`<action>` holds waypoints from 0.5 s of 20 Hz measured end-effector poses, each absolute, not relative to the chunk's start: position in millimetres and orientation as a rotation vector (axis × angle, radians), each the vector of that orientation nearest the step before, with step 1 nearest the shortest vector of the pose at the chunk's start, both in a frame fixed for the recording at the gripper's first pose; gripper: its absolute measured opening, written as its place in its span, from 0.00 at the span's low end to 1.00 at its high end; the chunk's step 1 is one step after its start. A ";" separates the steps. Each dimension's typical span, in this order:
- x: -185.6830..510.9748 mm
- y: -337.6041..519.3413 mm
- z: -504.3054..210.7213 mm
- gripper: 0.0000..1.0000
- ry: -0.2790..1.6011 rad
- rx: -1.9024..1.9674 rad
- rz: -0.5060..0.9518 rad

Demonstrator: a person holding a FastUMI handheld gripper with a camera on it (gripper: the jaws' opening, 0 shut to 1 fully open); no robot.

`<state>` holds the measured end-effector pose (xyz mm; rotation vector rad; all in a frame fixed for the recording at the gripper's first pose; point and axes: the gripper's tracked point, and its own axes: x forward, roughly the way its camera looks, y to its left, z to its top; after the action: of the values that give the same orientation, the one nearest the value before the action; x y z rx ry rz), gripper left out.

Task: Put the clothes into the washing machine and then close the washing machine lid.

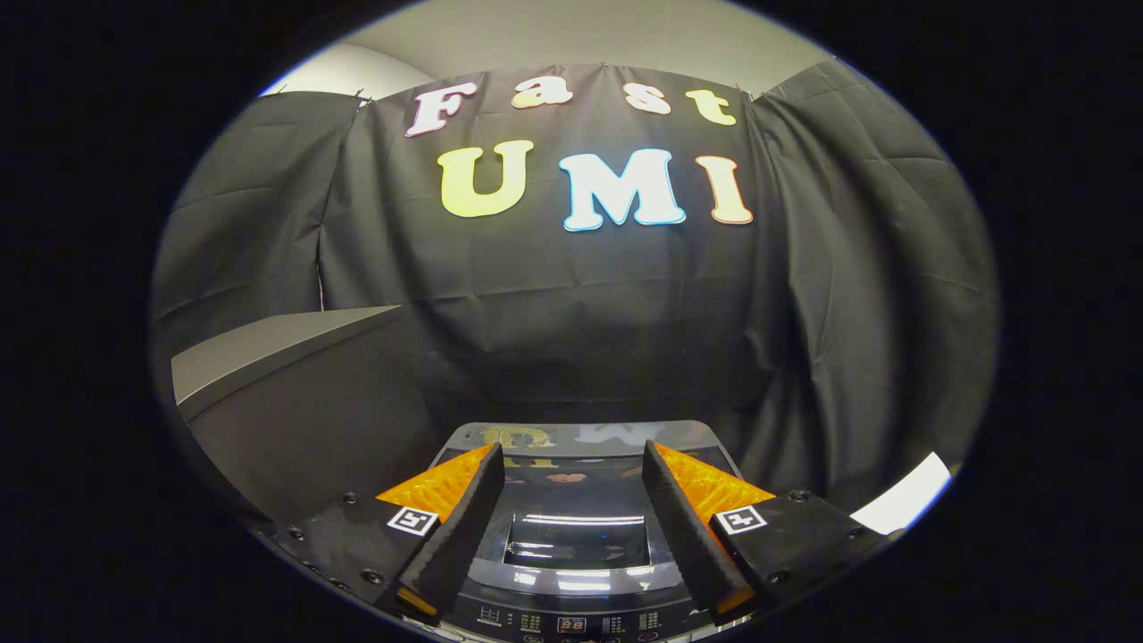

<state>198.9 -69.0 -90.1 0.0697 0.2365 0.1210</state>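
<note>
The gripper (573,455) hangs above the washing machine with its two ridged fingers (455,527) spread wide apart, nothing between them. Directly below and between them lies the glossy dark top-loading washing machine (576,572), a control panel strip (571,622) nearest. Its smooth glass lid (579,536) lies flat and closed, mirroring the lights. Left of the machine stands a matte grey box with a flat top (295,393). Beyond hangs the creased black cloth wall (580,313).
</note>
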 end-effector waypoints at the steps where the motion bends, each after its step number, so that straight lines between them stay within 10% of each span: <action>1: 196.9 -68.9 -87.8 0.97 0.233 0.069 0.124; 10: 165.8 -68.0 -41.3 0.97 0.142 0.061 0.168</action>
<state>165.8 -68.0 -41.3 0.0612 0.1416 0.1683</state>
